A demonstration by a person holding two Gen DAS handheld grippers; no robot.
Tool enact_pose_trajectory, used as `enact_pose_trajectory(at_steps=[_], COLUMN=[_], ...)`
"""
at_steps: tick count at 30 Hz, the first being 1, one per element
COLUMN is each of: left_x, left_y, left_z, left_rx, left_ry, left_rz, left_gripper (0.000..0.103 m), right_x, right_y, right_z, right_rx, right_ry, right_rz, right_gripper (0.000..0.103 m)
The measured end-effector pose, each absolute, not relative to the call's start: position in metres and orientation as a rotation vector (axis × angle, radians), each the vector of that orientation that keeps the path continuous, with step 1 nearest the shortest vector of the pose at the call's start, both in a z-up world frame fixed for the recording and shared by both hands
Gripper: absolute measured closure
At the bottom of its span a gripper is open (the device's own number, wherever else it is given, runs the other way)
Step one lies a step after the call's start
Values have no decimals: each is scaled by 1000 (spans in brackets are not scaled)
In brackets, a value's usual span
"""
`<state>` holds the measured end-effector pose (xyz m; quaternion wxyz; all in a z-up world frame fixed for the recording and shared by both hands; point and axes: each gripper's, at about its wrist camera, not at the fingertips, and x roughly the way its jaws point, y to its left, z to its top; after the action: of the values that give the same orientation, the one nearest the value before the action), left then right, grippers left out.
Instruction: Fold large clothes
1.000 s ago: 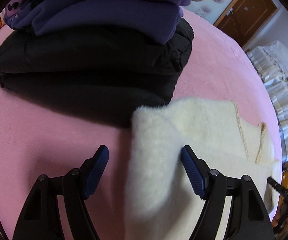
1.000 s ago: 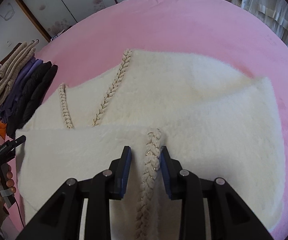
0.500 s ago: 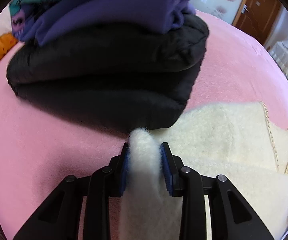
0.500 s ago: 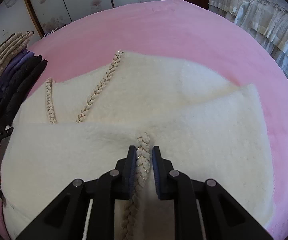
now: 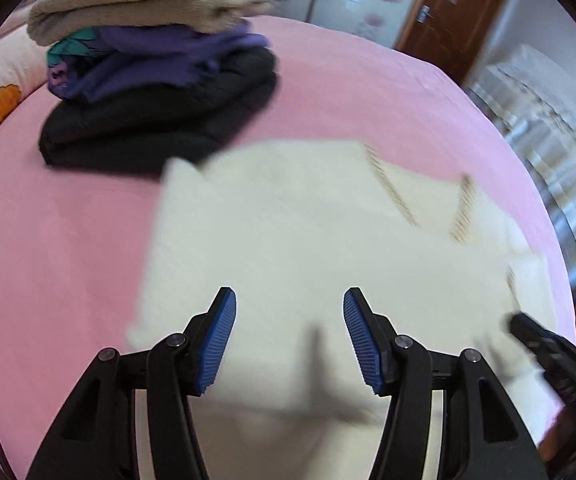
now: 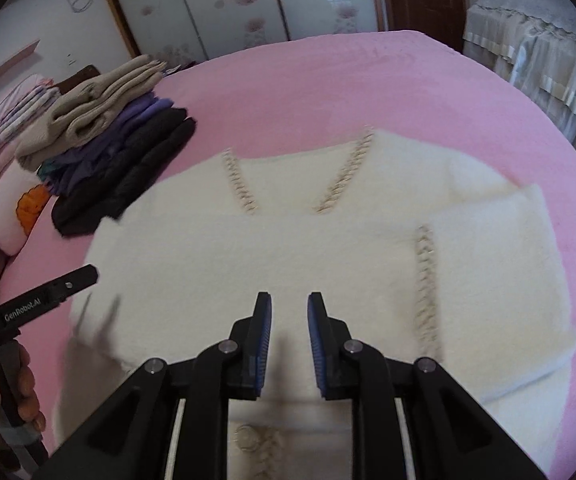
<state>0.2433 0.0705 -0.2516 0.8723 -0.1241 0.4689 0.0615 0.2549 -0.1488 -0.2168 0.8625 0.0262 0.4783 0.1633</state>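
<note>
**Sleeves look folded in, body fold still to go**

Starting at the tools: the left gripper [image 5: 289, 334] has its blue pads standing well apart and the jaws are opening, with nothing pinched between them, just cream fabric lying underneath. The right gripper [image 6: 289, 344] has only a narrow gap between its pads, also opening a touch, and again nothing caught in there. So both are empty and hanging above the garment, not gripping it.

Both tools are angled steeply down at the bed, side by side. From the right wrist view you can see the person's hand [image 6: 16, 392] wrapped around the left tool's handle down at the left edge.

The thing being folded is a fluffy cream cardigan [image 6: 307, 248] with braided trim [image 6: 425, 280], lying flat on the pink bedspread [image 6: 367, 92], neckline pointing away from the person. Both sides seem already laid in over the middle, so it's a rough rectangle now. I'd guess what's left is folding it in half and moving it over.

Off to the left, just touching or just beside the cardigan's corner (can't quite tell, it's blurry), sits a stack of folded clothes [image 5: 160, 80]: black at the bottom, purple, beige on top. So a good few items look done already.
</note>
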Motion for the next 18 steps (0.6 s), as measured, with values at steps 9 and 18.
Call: enact_pose_trajectory(at_steps=[9, 18], left_x=[231, 226], left_y=[28, 23], left_z=[-292, -293], left_rx=[-89, -42], left_ry=[1054, 1045], left_rz=[155, 168], left_gripper=[46, 42], right_x=[243, 242], right_y=[-149, -230], right_z=[-252, -253], right_rx=[-61, -75], right_ry=[1043, 1026], right_rz=[314, 203], right_gripper=[93, 103])
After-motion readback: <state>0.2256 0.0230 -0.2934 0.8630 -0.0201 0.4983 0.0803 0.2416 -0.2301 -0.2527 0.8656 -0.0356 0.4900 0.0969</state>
